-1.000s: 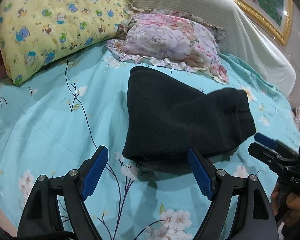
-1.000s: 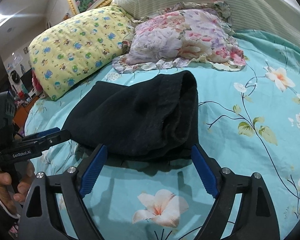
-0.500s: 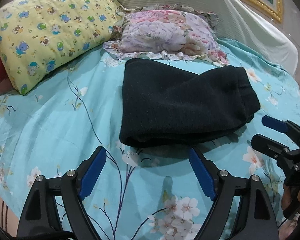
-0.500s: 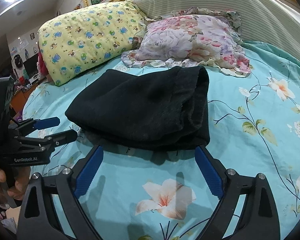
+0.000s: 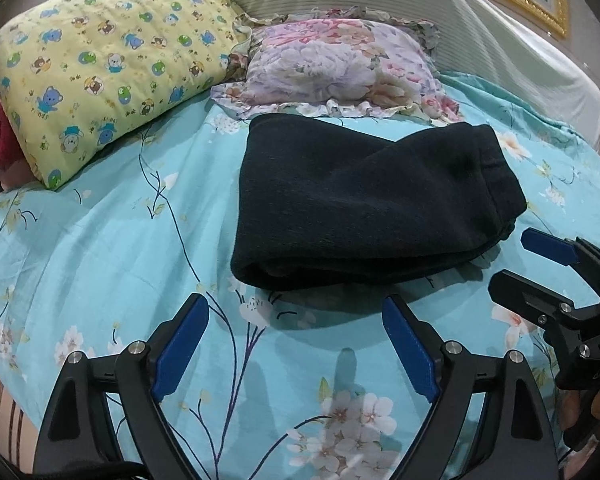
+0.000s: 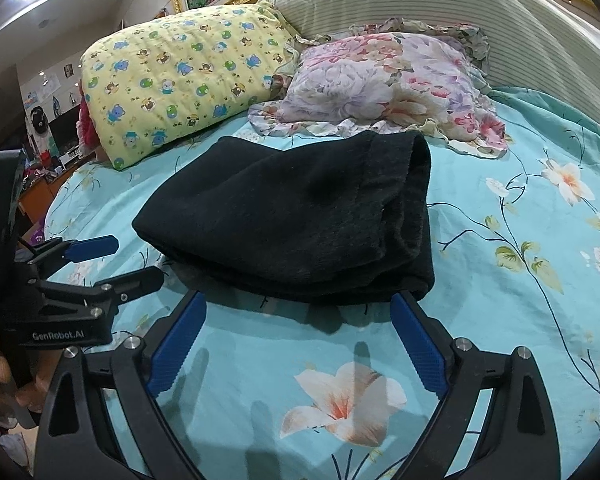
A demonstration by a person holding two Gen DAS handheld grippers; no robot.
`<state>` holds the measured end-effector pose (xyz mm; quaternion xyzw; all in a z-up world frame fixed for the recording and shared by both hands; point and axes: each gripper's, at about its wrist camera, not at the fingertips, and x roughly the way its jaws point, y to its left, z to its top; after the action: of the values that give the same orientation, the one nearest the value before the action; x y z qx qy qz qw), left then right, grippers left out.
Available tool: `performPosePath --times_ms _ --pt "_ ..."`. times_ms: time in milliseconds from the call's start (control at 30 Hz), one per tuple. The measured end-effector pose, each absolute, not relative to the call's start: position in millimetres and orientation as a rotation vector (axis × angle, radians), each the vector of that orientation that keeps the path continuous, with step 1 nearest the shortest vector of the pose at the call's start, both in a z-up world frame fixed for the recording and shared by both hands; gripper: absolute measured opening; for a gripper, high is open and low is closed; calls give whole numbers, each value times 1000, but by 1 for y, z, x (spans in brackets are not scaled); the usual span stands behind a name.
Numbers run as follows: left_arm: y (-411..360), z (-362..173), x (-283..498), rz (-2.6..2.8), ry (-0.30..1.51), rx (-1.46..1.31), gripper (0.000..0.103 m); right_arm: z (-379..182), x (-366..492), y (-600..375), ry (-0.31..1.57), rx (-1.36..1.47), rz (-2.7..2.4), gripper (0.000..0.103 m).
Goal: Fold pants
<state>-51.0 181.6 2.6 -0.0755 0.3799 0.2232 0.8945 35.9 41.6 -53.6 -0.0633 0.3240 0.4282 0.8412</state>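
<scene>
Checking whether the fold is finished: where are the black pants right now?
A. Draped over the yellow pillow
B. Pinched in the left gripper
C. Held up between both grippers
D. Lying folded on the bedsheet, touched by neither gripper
D: the black pants lie folded on the bedsheet, while the left gripper and right gripper are open and empty, short of them.

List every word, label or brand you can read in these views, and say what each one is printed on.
"GenRobot.AI": white print on the black body of the left gripper, seen from the right wrist.
"DAS": partial, cut off, on the body of the right gripper.
Small print on the yellow pillow: too blurred to read.
</scene>
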Motion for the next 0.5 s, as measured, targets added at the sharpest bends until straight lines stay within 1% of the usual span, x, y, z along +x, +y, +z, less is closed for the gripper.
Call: performPosePath --times_ms 500 --pt "176 -4 -46 445 797 -157 89 -57 36 50 679 -126 901 94"
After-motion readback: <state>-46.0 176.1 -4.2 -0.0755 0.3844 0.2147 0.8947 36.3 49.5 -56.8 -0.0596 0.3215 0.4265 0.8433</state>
